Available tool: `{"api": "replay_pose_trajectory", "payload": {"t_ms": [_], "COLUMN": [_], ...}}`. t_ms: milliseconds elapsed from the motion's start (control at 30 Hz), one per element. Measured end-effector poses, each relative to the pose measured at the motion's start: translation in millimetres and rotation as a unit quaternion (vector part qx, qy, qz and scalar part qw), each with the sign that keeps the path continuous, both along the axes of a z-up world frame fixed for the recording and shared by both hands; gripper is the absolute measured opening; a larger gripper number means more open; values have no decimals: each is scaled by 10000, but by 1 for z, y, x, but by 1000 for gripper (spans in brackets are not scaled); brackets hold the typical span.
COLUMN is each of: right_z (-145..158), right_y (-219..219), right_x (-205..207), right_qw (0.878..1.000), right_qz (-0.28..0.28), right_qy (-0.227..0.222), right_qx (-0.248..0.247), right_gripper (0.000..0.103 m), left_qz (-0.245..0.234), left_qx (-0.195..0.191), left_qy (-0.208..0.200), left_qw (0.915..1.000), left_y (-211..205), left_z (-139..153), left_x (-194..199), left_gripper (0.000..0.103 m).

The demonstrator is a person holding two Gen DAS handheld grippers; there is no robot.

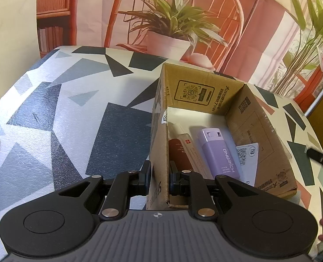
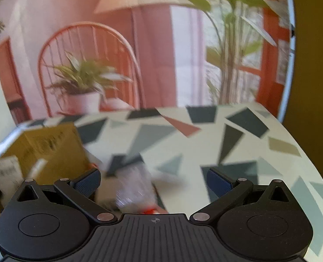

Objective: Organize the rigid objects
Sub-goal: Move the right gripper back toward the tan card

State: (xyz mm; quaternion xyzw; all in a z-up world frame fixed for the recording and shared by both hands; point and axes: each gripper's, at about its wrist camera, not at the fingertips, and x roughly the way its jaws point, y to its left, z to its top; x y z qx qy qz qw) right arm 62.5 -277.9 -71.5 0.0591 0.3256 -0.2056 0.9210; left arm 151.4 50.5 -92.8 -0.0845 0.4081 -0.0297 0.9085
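One cardboard box (image 1: 205, 100) sits right of centre on the tabletop (image 1: 74, 109), holding one purple case (image 1: 220, 152), one red-and-white tube (image 1: 181, 150) and one white card (image 1: 247, 159). The left gripper (image 1: 159, 179) pinches the box's near wall. The right gripper (image 2: 153, 182) is spread wide, holding nothing, above a blurry clear thing (image 2: 135, 187).

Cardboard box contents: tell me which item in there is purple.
The purple rectangular case with white lettering, lying flat mid-box. The dark red and white tube lies to its left, the white QR-code card to its right.

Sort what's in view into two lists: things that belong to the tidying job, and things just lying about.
Job:
- cardboard box, its wall pinched by the left gripper
- purple case and white tube inside the box
- open right gripper, over a blurred clear item

Lying about:
- patterned table
- wall backdrop
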Motion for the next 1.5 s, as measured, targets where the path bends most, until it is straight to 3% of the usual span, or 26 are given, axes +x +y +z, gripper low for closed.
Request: {"api": "replay_pose_trajectory", "payload": {"t_ms": [467,733,933,1200,1500], "right_z": [-44,-56,-64,-65,-63], "right_y": [30,58,66,61,53], "right_x": [-3,2,5,4,5], "right_qw": [9955,9877,9835,9843,9855], "right_qz": [419,807,1019,980,810], "right_qy": [817,1062,1172,1209,1226], "right_qx": [-233,-816,-926,-834,-847], "right_gripper": [101,71,57,42,43], "left_qz": [7,3,3,1,1], "left_qx": [33,33,41,37,44], "left_qy": [1,-2,-4,-1,-4], "left_qw": [10000,10000,10000,10000,10000], "left_y": [0,0,0,0,0], "left_z": [1,1,0,0,0], "left_x": [0,0,0,1,1], "left_gripper": [17,17,17,17,17]}}
